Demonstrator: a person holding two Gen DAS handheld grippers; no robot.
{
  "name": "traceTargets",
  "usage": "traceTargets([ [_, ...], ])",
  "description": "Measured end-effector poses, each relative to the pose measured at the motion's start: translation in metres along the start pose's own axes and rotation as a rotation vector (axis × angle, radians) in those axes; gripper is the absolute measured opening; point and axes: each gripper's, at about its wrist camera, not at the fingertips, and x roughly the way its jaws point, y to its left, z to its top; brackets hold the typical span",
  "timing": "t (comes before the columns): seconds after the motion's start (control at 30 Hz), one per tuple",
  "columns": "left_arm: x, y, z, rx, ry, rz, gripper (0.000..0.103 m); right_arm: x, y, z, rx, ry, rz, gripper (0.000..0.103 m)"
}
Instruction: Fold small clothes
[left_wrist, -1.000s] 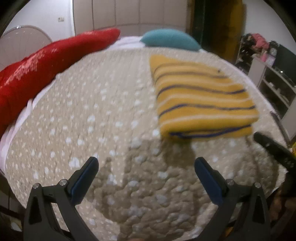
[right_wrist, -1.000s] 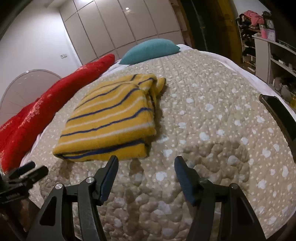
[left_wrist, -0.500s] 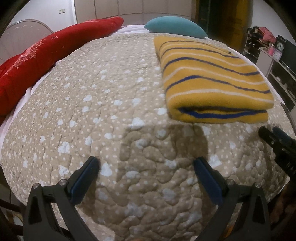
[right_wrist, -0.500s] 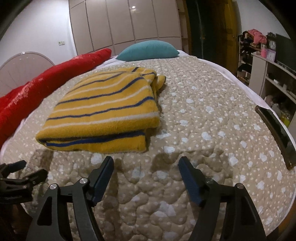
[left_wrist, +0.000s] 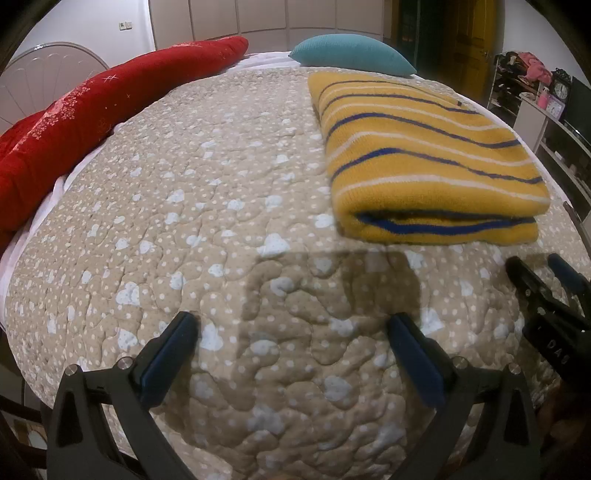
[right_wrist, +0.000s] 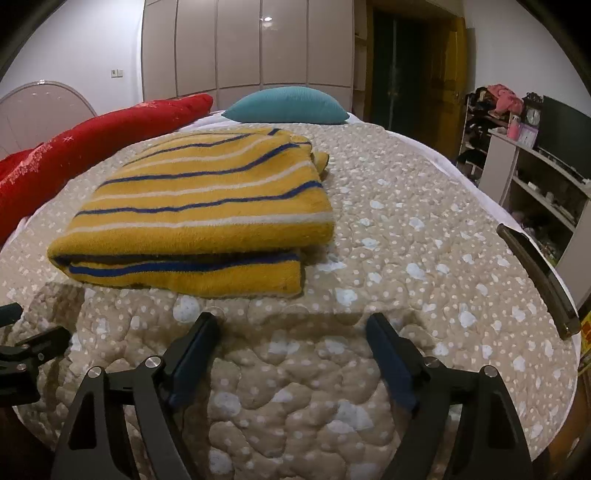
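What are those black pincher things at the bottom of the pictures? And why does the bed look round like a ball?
Those are two claws, and a person holds one in each hand. There is no robot here. Each claw has a small camera on it that looks forward along its two fingers, so you see the fingers at the bottom of each picture. One picture comes from the left claw, the other from the right claw. The cameras have a very wide lens that bends everything, so the flat bed looks round.

On the spotted bedspread lies a folded yellow jumper with blue stripes. Behind it are a teal pillow and a long red cushion. A dark phone lies near the bed's edge.

Neither claw holds anything. The left one is open; the right one's jaws are opening.
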Motion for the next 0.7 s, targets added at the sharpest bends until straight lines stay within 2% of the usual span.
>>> traceTargets([
  [0.7,0.0002,0.0006,-0.0002,0.002,0.005,-0.007,0.103,-0.002,0.004,-0.0056,-0.012,-0.036,-0.022,0.09],
])
